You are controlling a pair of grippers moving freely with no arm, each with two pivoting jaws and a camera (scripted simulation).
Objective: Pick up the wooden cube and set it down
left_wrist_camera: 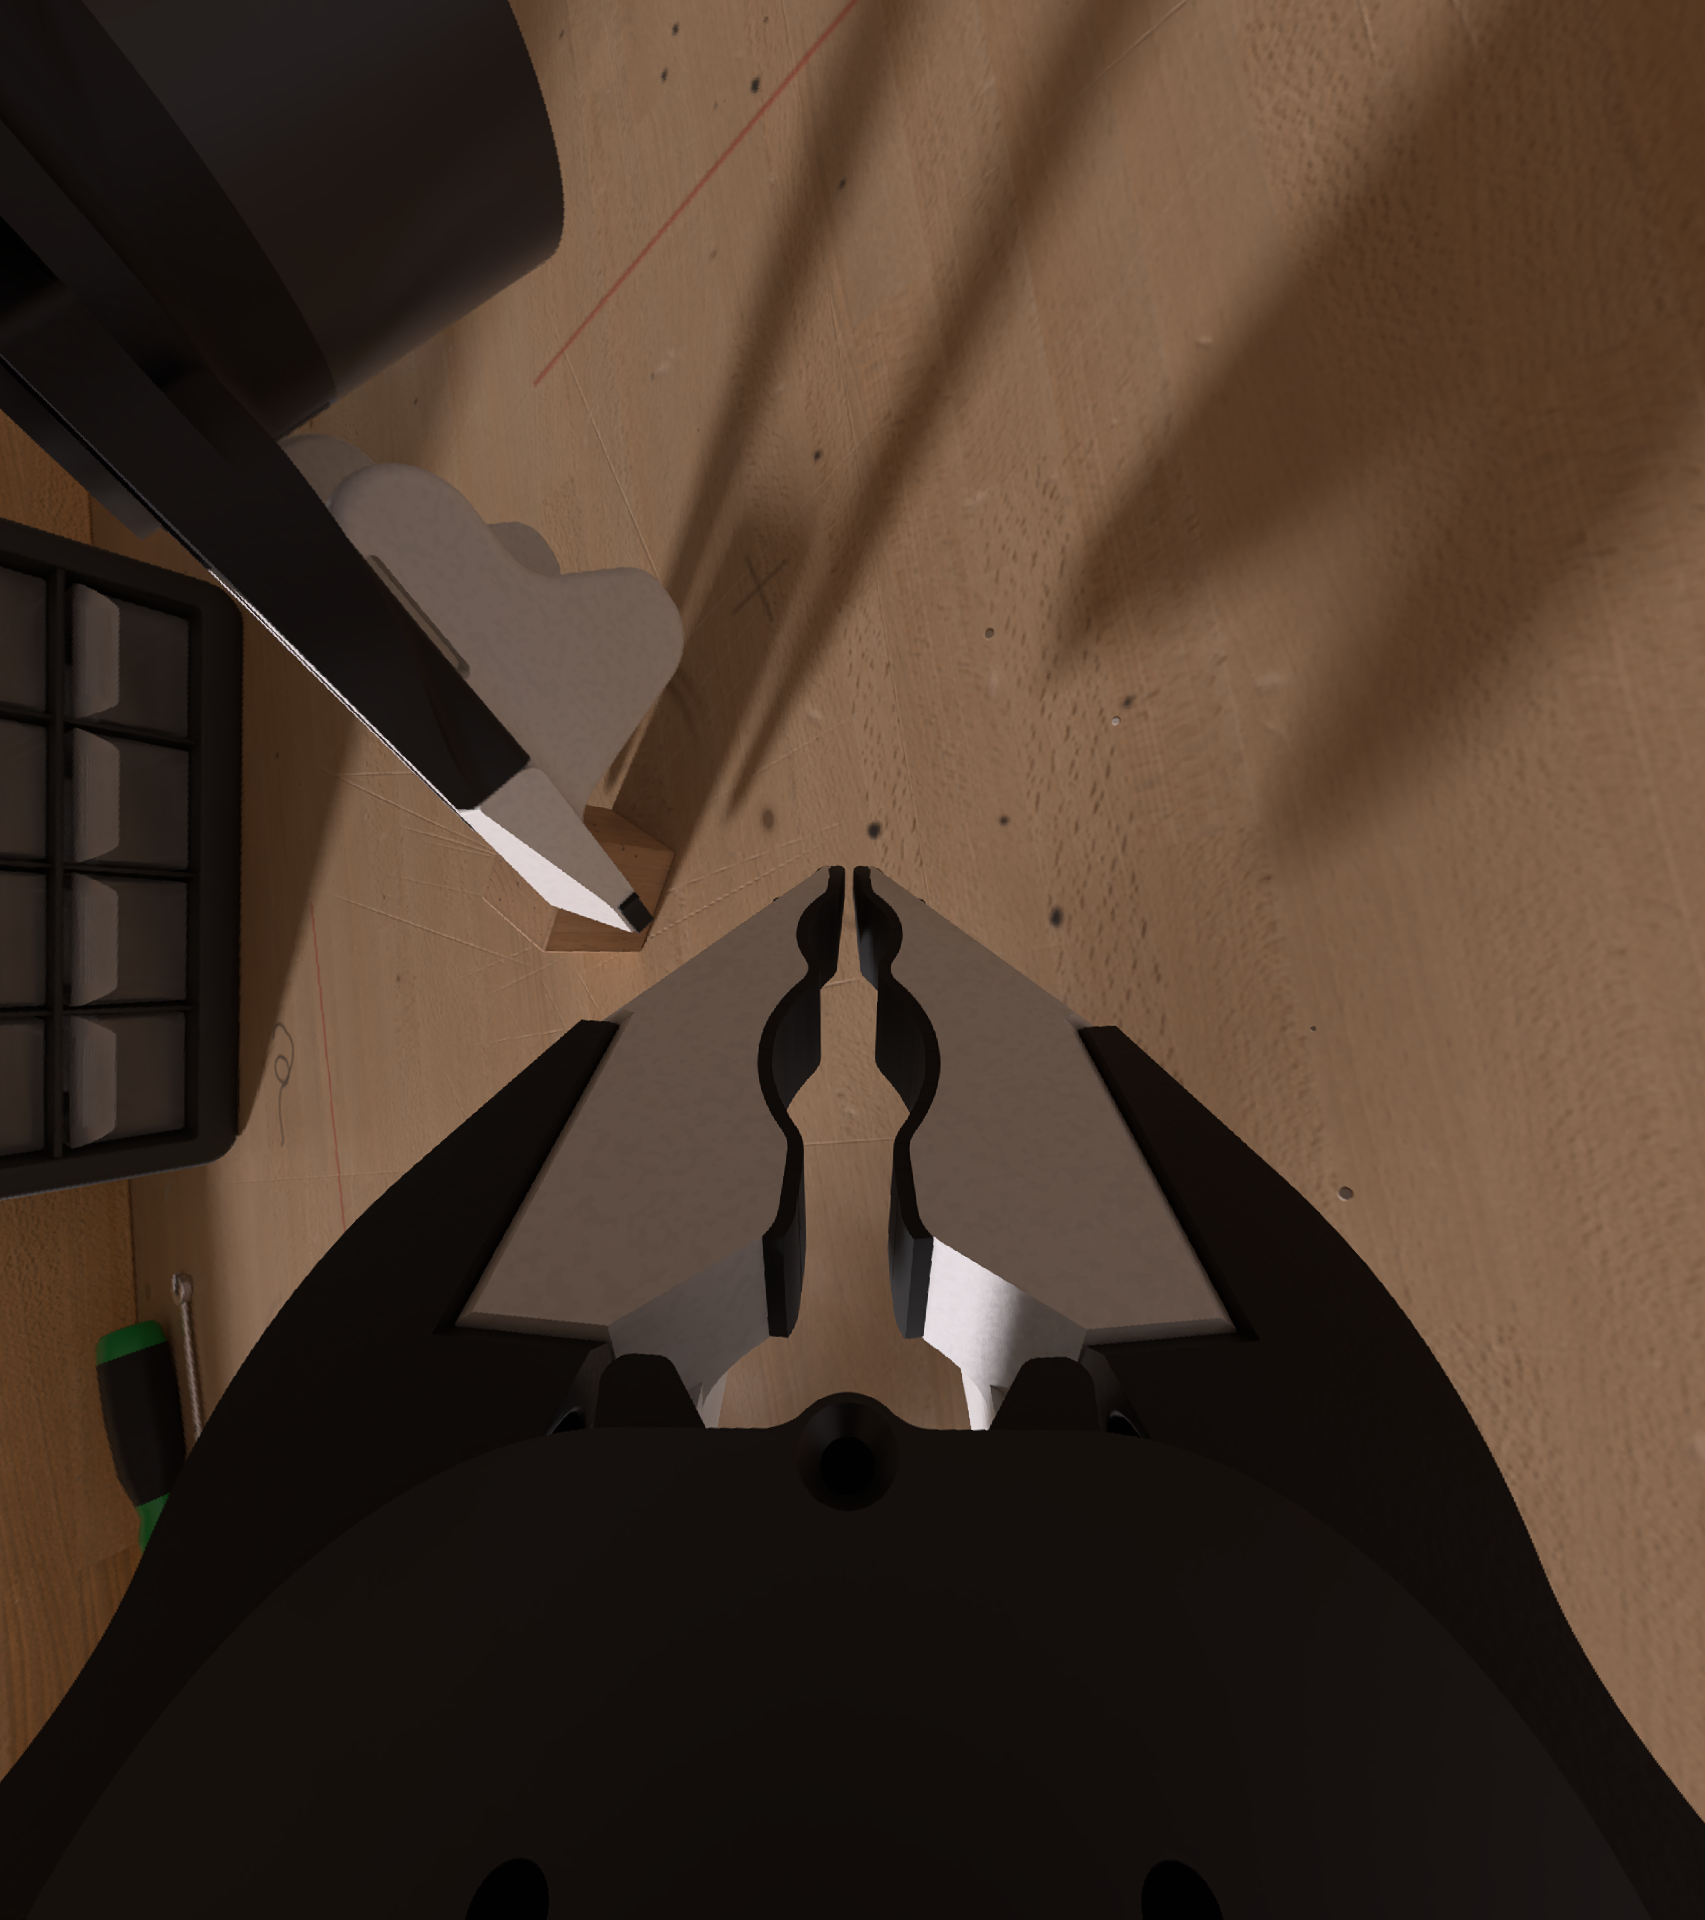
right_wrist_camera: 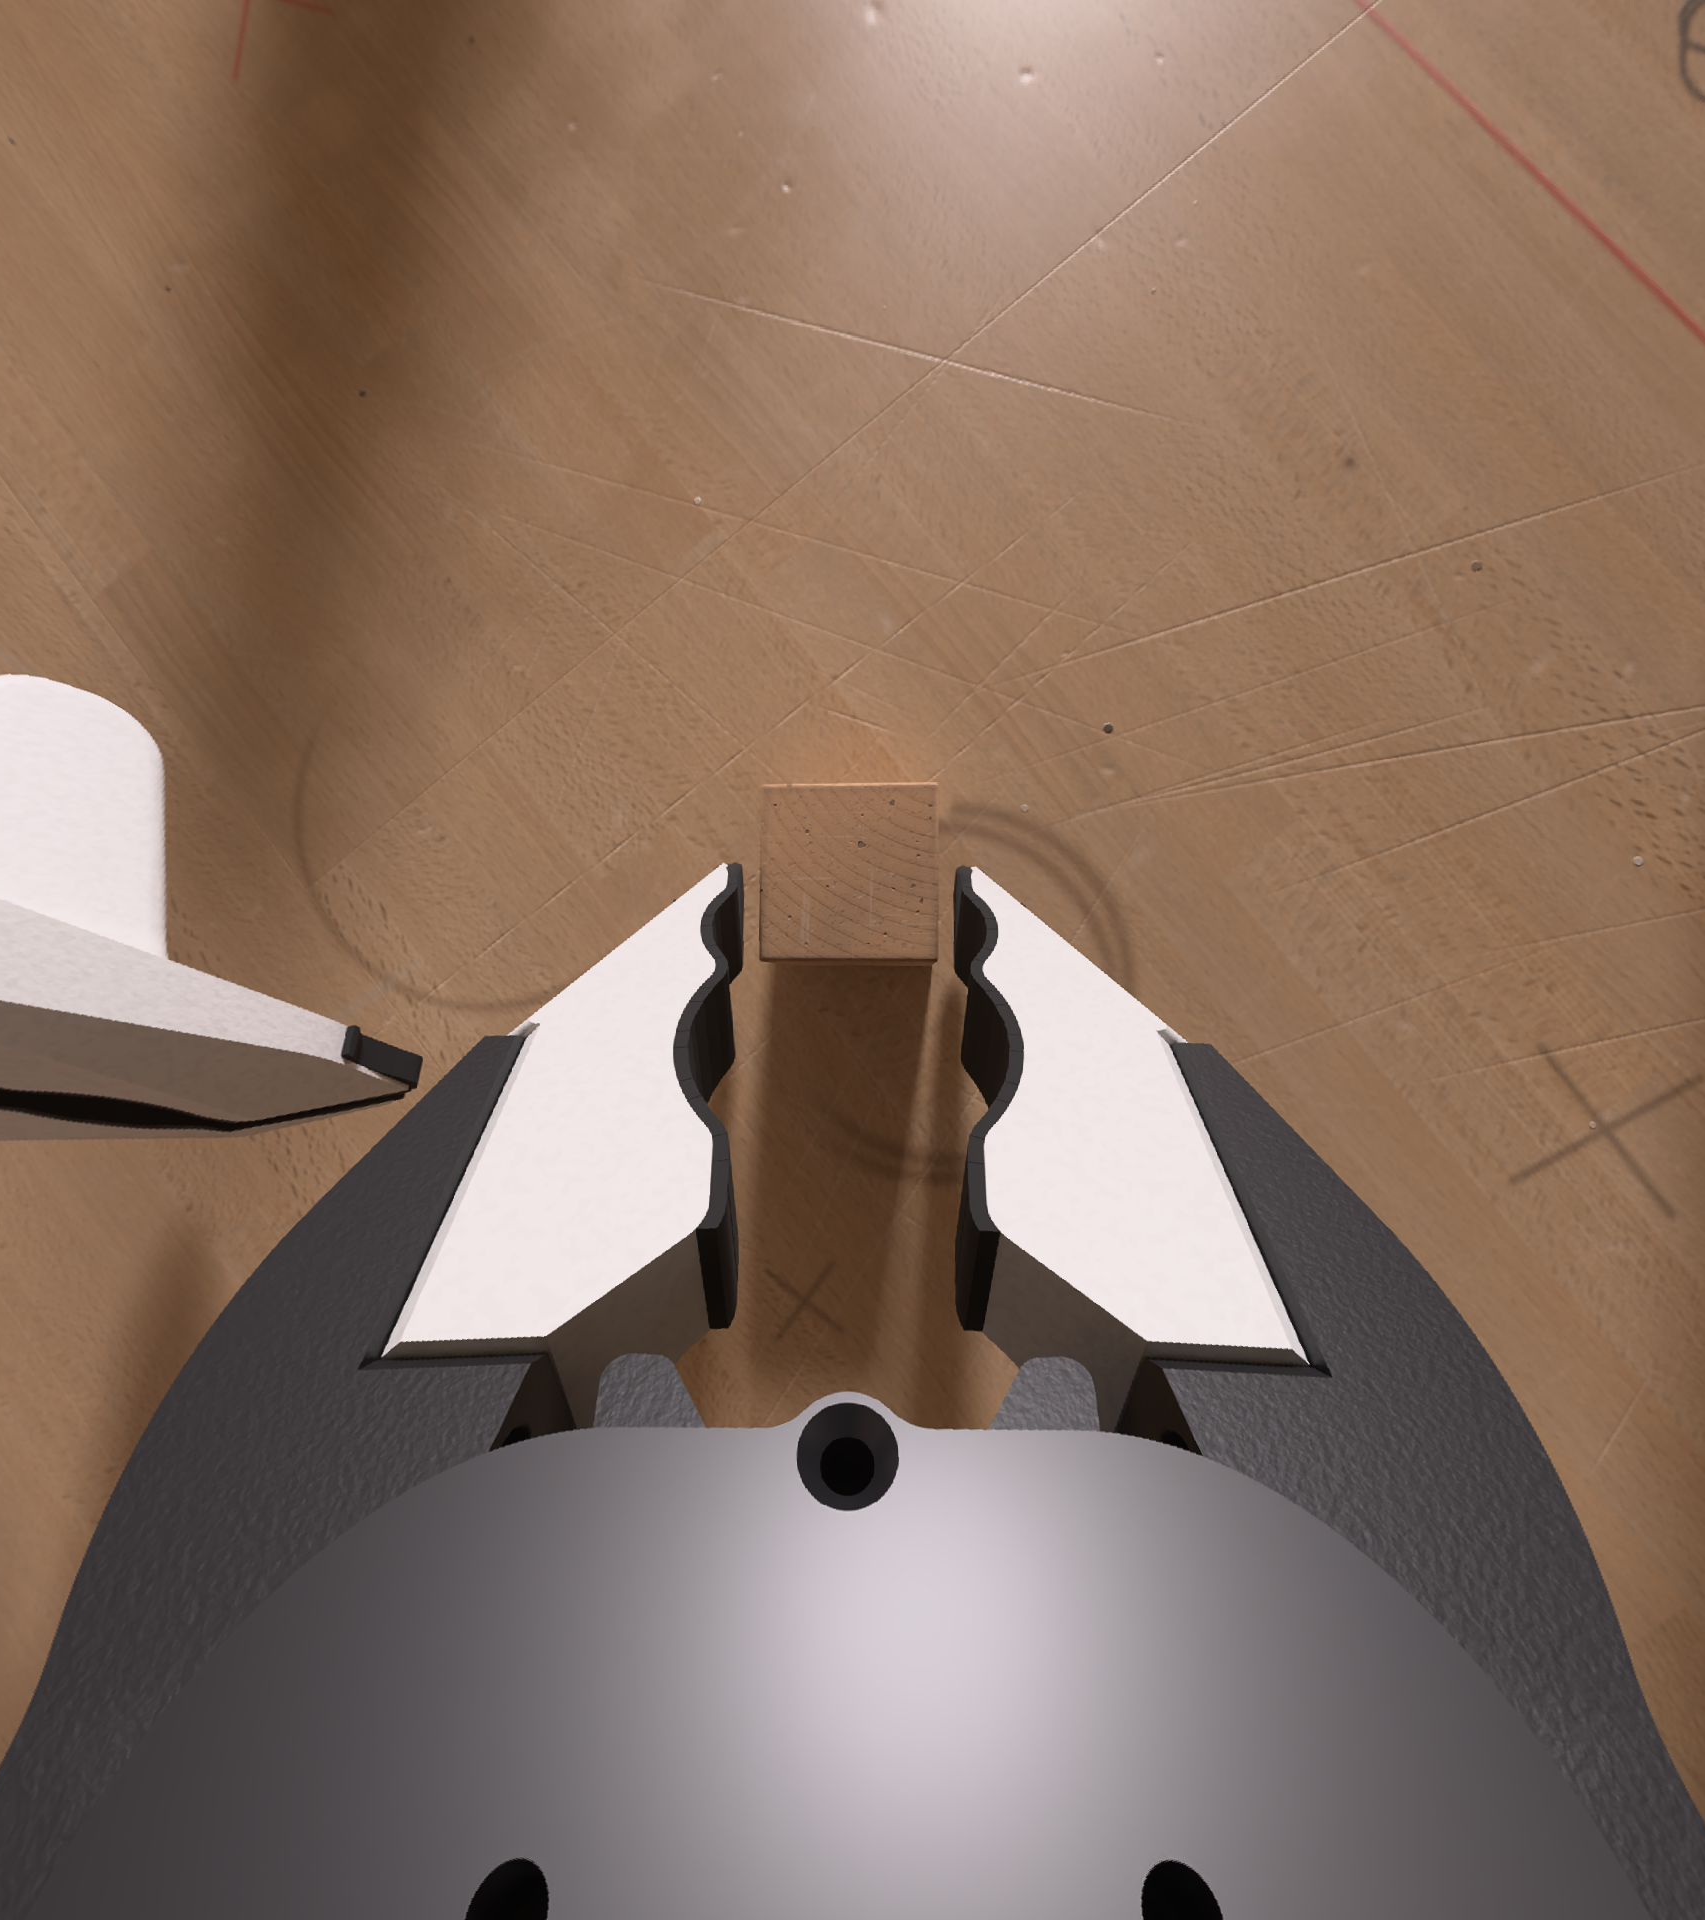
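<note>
The wooden cube (right_wrist_camera: 848,873) rests on the scratched wooden table (right_wrist_camera: 1243,520). My right gripper (right_wrist_camera: 848,883) is open and points down at it, with one fingertip on each side of the cube and a narrow gap on both sides. In the left wrist view the cube (left_wrist_camera: 635,854) is partly hidden behind the right gripper (left_wrist_camera: 632,906), which reaches down to it from the upper left. My left gripper (left_wrist_camera: 848,878) is shut and empty, just right of the cube. It also shows at the left of the right wrist view (right_wrist_camera: 380,1060).
A black tray (left_wrist_camera: 214,831) with several compartments lies at the left of the table (left_wrist_camera: 1243,727). A green-handled screwdriver (left_wrist_camera: 136,1423) and a thin metal tool (left_wrist_camera: 188,1340) lie below it. Pencil crosses and red lines mark the wood.
</note>
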